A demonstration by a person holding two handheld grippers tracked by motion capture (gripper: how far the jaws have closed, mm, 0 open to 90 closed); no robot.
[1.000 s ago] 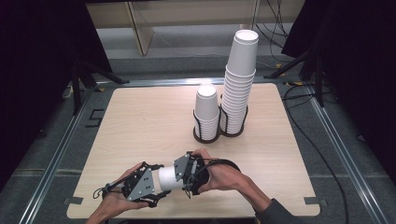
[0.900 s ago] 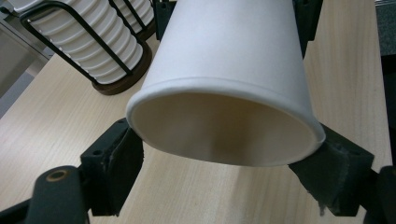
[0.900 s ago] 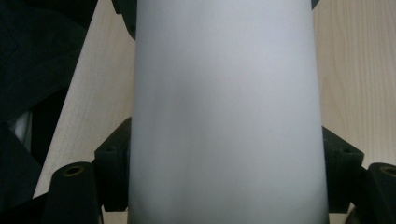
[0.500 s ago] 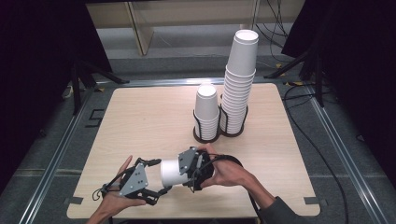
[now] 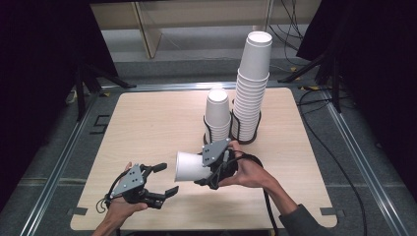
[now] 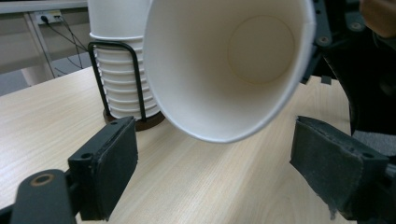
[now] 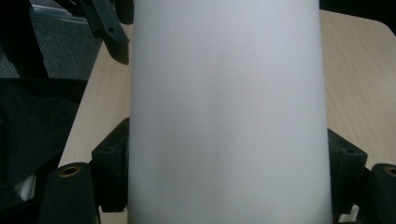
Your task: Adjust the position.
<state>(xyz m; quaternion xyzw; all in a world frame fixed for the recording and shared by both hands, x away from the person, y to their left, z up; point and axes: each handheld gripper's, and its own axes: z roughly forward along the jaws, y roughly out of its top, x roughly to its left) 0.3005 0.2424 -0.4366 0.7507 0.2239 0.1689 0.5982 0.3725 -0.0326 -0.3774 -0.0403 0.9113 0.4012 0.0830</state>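
Note:
A single white paper cup (image 5: pixel 189 166) lies sideways in the air near the table's front, its open mouth turned left. My right gripper (image 5: pixel 205 169) is shut on its body; in the right gripper view the cup (image 7: pixel 226 112) stands between both jaws. My left gripper (image 5: pixel 166 178) is open, a short way left of the cup's mouth and apart from it. In the left gripper view the cup's empty inside (image 6: pixel 224 65) faces me above the wide-spread pads (image 6: pixel 112 168).
Two stacks of white cups stand in black wire holders at the back right of the wooden table (image 5: pixel 147 123): a short stack (image 5: pixel 217 115) and a tall stack (image 5: pixel 252 83). The short stack's holder (image 6: pixel 119 93) shows behind the held cup. Metal rails border the table.
My left gripper has drawn back to the left, away from the cup, with its jaws now spread. The right gripper has kept the cup and shifted slightly right and up.

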